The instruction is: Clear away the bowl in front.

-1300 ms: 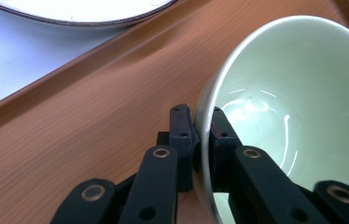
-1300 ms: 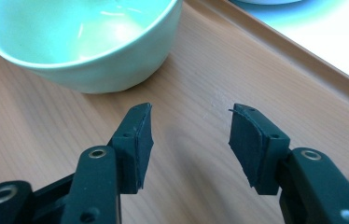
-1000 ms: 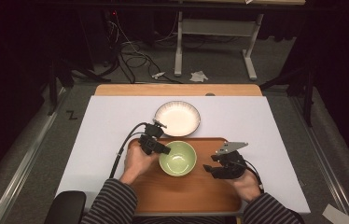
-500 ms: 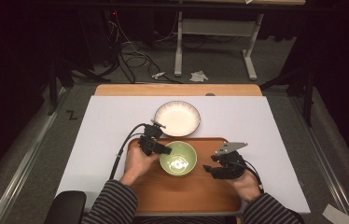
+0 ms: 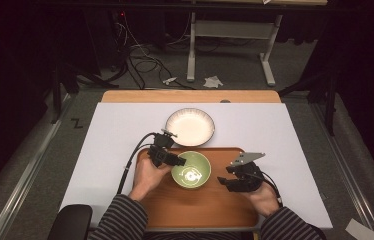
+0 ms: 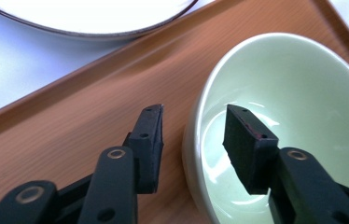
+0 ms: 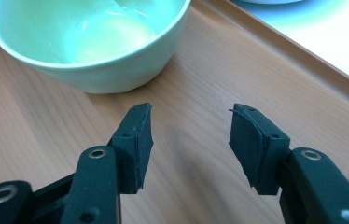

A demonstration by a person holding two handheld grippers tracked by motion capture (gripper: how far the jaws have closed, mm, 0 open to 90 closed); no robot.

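Straddling the pale green bowl's [image 6: 284,116] rim, the left gripper [image 6: 193,140] spreads its fingers wide; the right gripper [image 7: 191,140] gapes empty over the tray [image 7: 238,65]. High view adds a white plate [image 5: 190,126].

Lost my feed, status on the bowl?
Left hand-held gripper open, jaws straddling green bowl rim. Right hand-held gripper open, holding nothing, over tray. Nothing in the way.

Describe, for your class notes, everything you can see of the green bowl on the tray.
The green bowl is pale green, glossy and ceramic-looking, round with a smooth rim, and empty. It stands upright on the wooden tray, near the tray's far edge. The left gripper straddles its rim, open, one jaw inside and one outside. The right gripper is open beside it, apart.
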